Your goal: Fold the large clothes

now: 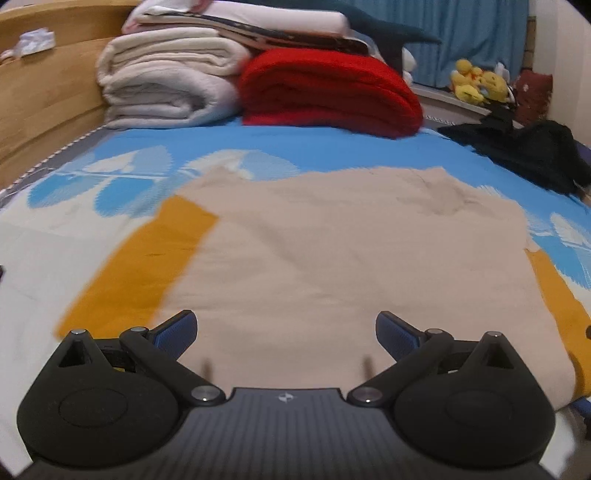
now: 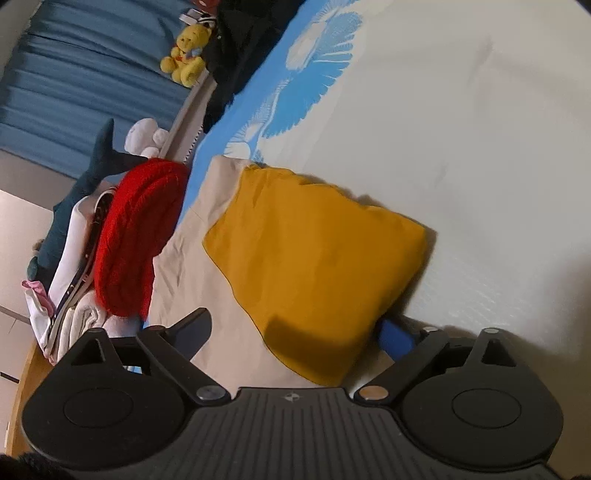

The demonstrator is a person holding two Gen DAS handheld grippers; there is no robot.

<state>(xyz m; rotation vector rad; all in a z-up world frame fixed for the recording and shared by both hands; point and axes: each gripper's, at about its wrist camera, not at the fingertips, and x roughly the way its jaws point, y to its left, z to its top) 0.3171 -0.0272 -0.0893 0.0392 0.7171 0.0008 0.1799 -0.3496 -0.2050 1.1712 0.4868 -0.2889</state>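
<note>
Beige-and-mustard garment [image 1: 314,258], a soft matte knit with a pale beige body and mustard-yellow sleeves, lies spread flat on the bed just ahead of both grippers. In the left wrist view it fills the centre of the frame, one mustard sleeve [image 1: 140,269] slanting along the left side and a strip of the other showing at the right edge; the left gripper [image 1: 286,330] hangs over its near hem with jaws spread wide and nothing between the blue ribbed pads. In the right wrist view, which is rolled sideways, a mustard sleeve [image 2: 314,266] lies folded over the beige body as a blunt, puffy rectangle at mid-frame; the right gripper [image 2: 295,328] stands wide open, the sleeve's near corner between its fingers, though whether the far pad touches the cloth cannot be told. Under the garment is a bedsheet [image 1: 155,155], smooth, white with blue feathery prints. Farther back, in the upper part of the left wrist view, a folded cream blanket [image 1: 166,85] and a thick red knitted blanket [image 1: 328,92] sit side by side with flat white bedding stacked on top; a black garment [image 1: 528,151] lies crumpled at upper right, yellow plush toys [image 1: 476,81] sit on a ledge before a blue curtain [image 1: 472,33], and a wooden headboard [image 1: 44,99] curves along the upper left.
</note>
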